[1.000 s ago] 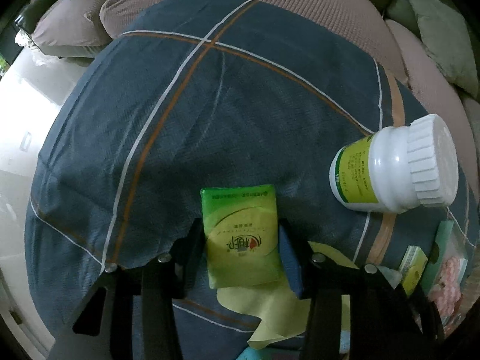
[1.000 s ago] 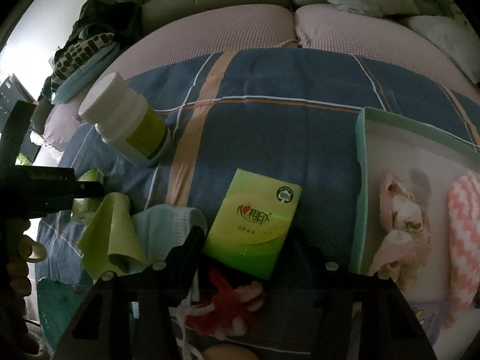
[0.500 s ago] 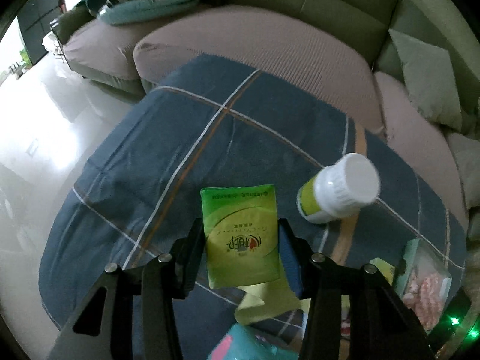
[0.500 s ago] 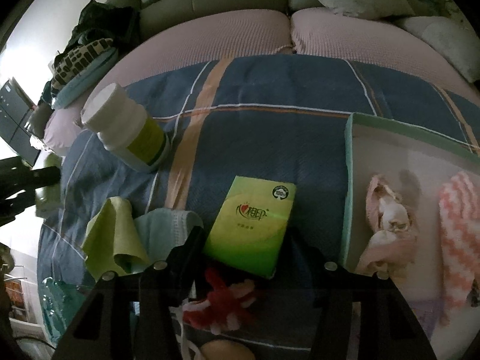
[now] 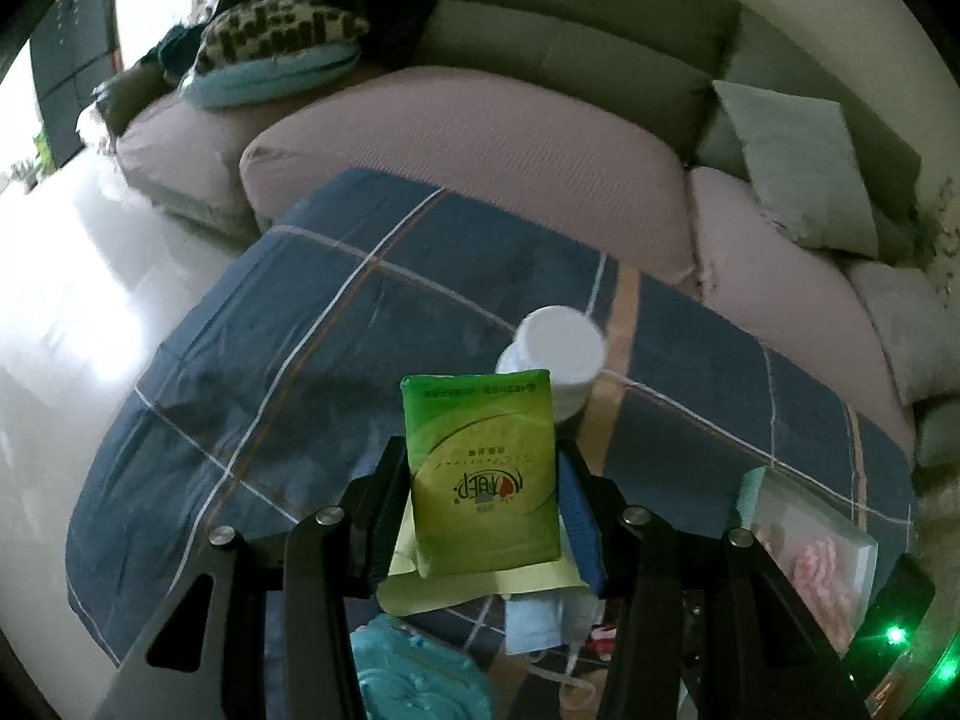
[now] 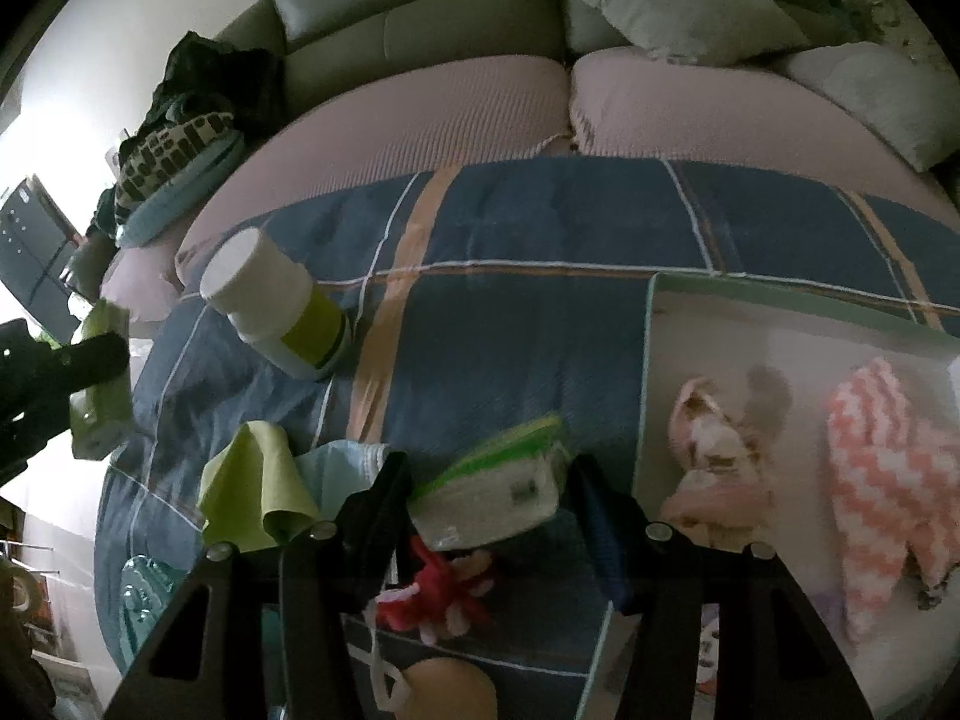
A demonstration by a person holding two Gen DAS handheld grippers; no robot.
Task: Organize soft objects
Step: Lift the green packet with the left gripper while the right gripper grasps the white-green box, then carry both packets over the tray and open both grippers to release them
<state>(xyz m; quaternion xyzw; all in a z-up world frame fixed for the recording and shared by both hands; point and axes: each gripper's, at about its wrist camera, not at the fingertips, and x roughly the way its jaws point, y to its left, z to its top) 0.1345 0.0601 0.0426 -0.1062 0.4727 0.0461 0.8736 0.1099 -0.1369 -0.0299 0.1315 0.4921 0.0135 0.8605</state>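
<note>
My left gripper [image 5: 483, 474] is shut on a green tissue pack [image 5: 480, 474] and holds it high above the blue plaid cloth [image 5: 300, 372]. It also shows at the left edge of the right wrist view [image 6: 99, 384]. My right gripper [image 6: 489, 480] stands around a second green tissue pack [image 6: 498, 480], which is tilted and blurred between the fingers; whether it is held I cannot tell. A tray [image 6: 780, 306] at the right holds a pink-and-white knit cloth [image 6: 882, 456] and a pink soft toy [image 6: 708, 450].
A white bottle with a green label [image 6: 282, 318] lies on the cloth. A yellow-green cloth [image 6: 252, 486], a light blue mask [image 6: 342, 462], a red soft toy [image 6: 444, 588] and a teal item [image 5: 414, 678] lie near the front. Sofa cushions [image 5: 480, 138] stand behind.
My left gripper has risen with its tissue pack, and the cloth now lies farther below. The tissue pack in the right gripper has tipped from flat onto its edge.
</note>
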